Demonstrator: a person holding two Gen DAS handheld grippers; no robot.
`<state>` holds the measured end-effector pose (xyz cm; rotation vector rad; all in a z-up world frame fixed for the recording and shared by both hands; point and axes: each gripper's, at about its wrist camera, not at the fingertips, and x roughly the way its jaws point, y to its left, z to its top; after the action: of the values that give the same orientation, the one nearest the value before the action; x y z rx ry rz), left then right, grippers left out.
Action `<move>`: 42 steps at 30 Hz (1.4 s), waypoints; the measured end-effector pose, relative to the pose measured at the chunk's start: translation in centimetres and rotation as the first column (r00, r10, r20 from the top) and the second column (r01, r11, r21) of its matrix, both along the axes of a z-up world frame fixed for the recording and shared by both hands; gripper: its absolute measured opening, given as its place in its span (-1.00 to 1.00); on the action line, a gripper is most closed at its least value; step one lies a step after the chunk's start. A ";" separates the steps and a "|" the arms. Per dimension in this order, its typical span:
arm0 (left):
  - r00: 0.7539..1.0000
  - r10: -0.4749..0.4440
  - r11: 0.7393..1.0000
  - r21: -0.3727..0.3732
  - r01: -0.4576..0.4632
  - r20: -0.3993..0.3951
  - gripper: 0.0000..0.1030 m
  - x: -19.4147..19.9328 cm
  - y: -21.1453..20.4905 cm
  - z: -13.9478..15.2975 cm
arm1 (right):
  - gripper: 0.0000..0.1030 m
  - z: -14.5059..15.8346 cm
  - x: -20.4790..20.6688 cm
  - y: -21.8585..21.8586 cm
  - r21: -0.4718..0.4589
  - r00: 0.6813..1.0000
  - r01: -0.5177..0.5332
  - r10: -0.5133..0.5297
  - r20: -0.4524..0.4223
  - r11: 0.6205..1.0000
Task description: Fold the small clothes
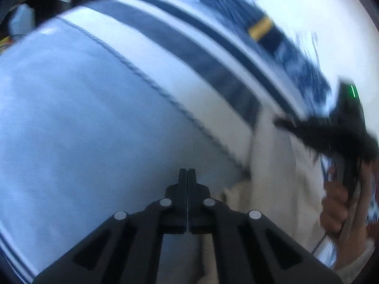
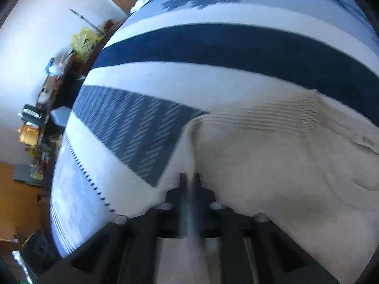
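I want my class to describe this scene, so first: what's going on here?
A person with a gripper in each hand is folding a cream garment on a blue-and-white striped bedspread. The right gripper is shut on a fold of the garment, which runs up between its fingers. The left gripper is shut with nothing between its fingers, over the bedspread beside the garment's edge. The left view is blurred, so finer detail is unclear.

Two grippers: left gripper (image 1: 187, 174), right gripper (image 2: 190, 177); one cream garment (image 2: 272, 165); one striped bedspread (image 2: 213, 45).
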<state>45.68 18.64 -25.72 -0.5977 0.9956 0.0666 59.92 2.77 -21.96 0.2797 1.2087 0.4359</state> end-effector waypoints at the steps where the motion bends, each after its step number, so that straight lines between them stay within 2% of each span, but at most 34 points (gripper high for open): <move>1: 1.000 0.017 1.000 0.003 -0.017 0.027 -1.00 -0.3 0.9 0.7 | -0.93 1.0 -0.4 -0.1 0.022 0.999 -0.001 0.000 0.034 1.000; 4: 0.999 -0.017 1.000 -0.005 0.017 0.047 -1.00 -0.2 1.5 1.5 | -0.93 3.1 -0.8 -0.9 0.050 0.995 0.021 -0.026 0.101 0.999; 6: 0.999 -0.030 0.999 -0.021 0.031 0.015 -1.00 0.1 0.9 0.7 | -0.93 3.1 -0.5 -0.6 0.038 0.994 0.000 -0.004 0.113 0.999; 7: 0.998 -0.059 0.997 -0.042 0.058 -0.018 -1.00 0.4 0.3 0.0 | -0.92 2.3 -0.3 -0.1 0.023 0.996 -0.015 0.013 0.086 1.000; 8: 0.996 -0.077 0.996 -0.043 0.075 -0.043 -0.95 0.4 -0.4 -0.4 | -0.91 1.6 -0.1 -0.1 0.020 0.998 -0.006 0.005 0.067 1.000; 10: 0.992 -0.108 0.994 -0.039 0.105 -0.065 -0.71 0.5 -1.5 -0.9 | -0.88 0.4 0.1 -0.2 0.027 0.999 0.001 -0.002 0.036 1.000; 11: 0.992 -0.115 0.993 -0.040 0.113 -0.056 -0.55 0.2 -1.9 -0.9 | -0.76 -0.1 0.2 -0.4 0.028 1.000 0.013 -0.014 0.019 1.000; 12: 0.991 -0.121 0.992 -0.028 0.120 -0.048 -0.53 0.1 -2.2 -0.7 | -0.67 -0.3 0.3 -0.8 0.029 1.000 0.025 -0.026 0.011 0.999; 14: 0.992 -0.119 0.993 0.017 0.119 -0.042 -0.52 -0.1 -2.6 -0.3 | -0.34 -0.3 0.0 -1.3 0.054 0.999 0.039 -0.040 0.016 0.998; 16: 0.995 -0.099 0.991 0.084 0.100 -0.025 -0.50 -1.0 -3.3 0.0 | -0.10 -0.3 -0.3 -1.6 0.077 0.999 0.047 -0.048 0.016 0.996; 21: 0.990 -0.138 0.965 0.221 0.142 -0.036 -0.19 -1.0 -5.8 0.4 | -0.11 -0.4 -0.9 -1.7 0.079 0.999 0.022 -0.024 0.026 0.997; 27: 0.986 -0.158 0.956 0.244 0.164 -0.044 -0.03 -1.1 -6.1 0.4 | -0.11 -1.2 -0.9 -2.3 0.089 1.000 0.021 -0.023 0.017 0.996; 35: 0.984 -0.175 0.945 0.273 0.180 -0.043 -0.02 -0.9 -6.9 0.2 | -0.12 -1.6 -0.5 -2.2 0.071 1.000 0.017 -0.018 0.009 0.997; 36: 0.983 -0.179 0.944 0.273 0.184 -0.044 -0.02 -0.9 -7.0 0.2 | -0.16 -1.6 -0.5 -2.1 0.067 1.000 0.013 -0.014 0.013 0.998; 37: 0.983 -0.179 0.944 0.275 0.185 -0.045 -0.03 -0.9 -7.0 0.2 | -0.32 -1.5 -0.6 -2.0 0.062 1.000 0.008 -0.009 0.019 0.998; 39: 0.982 -0.184 0.944 0.270 0.189 -0.044 -0.20 -0.9 -7.0 0.3 | -0.52 -1.4 -0.6 -1.8 0.048 1.000 0.006 -0.007 0.020 0.999; 40: 0.981 -0.187 0.943 0.272 0.192 -0.046 -0.22 -0.9 -7.1 0.3 | -0.65 -1.4 -0.6 -1.8 0.047 1.000 0.004 -0.005 0.020 0.999; 42: 0.981 -0.189 0.940 0.279 0.195 -0.047 -0.24 -0.9 -7.3 0.3 | -0.68 -1.3 -0.6 -1.8 0.036 1.000 0.003 -0.004 0.023 0.999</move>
<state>44.77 11.36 -25.39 -0.2367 1.0368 0.0406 59.31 0.98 -23.31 0.3073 1.1786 0.4574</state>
